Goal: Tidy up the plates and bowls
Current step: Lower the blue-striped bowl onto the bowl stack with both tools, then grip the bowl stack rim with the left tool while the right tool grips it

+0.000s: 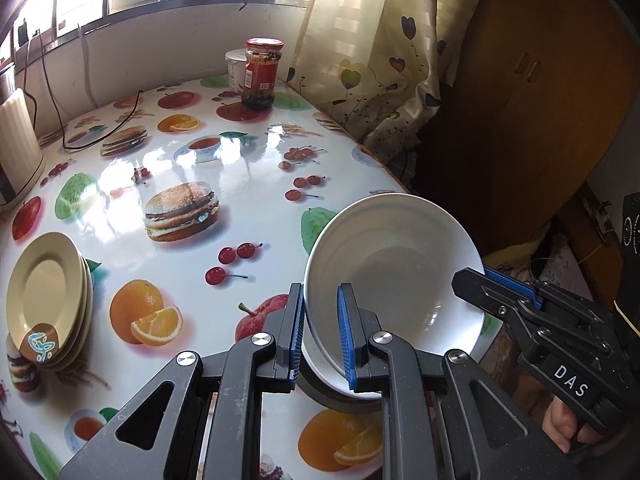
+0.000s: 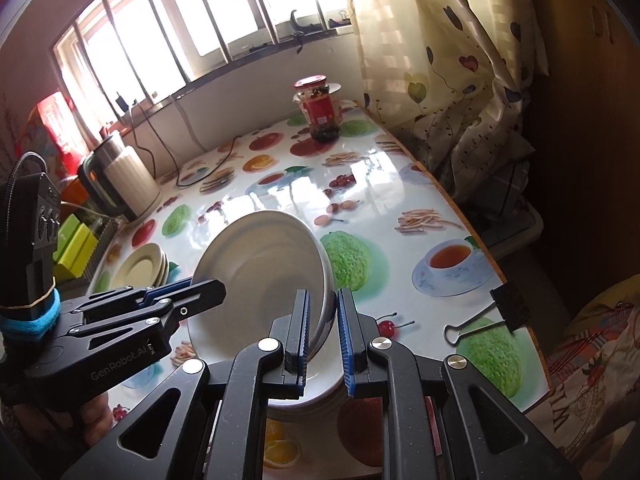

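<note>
You had the white bowl (image 1: 394, 276) tilted at the lower right of the left view, over the fruit-print table (image 1: 256, 208). Your left gripper (image 1: 320, 332) was clamped on its near-left rim, your right gripper (image 2: 323, 336) on the opposite rim. To do this well, I judge you needed both grips firm and level before moving toward the cream plates (image 1: 48, 300) at the lower left. "DAS" showed on the right gripper's body; "GenRobot.AI" on the left's. The jar (image 1: 262, 76) label was unreadable.
</note>
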Demonstrator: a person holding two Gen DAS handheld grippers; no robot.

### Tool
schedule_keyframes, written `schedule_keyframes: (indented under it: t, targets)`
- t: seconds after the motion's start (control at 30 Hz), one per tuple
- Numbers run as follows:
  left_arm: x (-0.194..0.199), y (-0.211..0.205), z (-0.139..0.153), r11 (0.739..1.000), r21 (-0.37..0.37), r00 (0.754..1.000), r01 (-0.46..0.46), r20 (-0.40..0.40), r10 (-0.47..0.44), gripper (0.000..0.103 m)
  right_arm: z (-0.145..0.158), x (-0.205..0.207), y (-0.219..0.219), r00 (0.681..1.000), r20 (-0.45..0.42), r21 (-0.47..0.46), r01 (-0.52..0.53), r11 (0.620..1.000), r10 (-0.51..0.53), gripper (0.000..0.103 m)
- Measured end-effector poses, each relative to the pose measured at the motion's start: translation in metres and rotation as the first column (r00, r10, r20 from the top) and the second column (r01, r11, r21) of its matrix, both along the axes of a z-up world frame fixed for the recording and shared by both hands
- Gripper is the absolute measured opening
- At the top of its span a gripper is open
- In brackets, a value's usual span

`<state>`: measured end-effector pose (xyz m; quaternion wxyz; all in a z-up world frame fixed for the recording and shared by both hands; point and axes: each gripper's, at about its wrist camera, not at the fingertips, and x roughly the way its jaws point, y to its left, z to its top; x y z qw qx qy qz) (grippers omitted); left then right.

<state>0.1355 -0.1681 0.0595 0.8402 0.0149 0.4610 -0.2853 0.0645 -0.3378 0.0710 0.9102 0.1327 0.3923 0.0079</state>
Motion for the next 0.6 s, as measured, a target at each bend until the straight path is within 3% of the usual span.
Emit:
schedule_keyframes:
  t: [0.6]
  targets:
    - [-0.004,-0.001,-0.015,1.0,0.016,0.999,-0.005,-0.038,0.006,0.017,-0.019,-0.005,0.001,0.999,-0.036,0.043,0.013,0.999,-0.012,0.014]
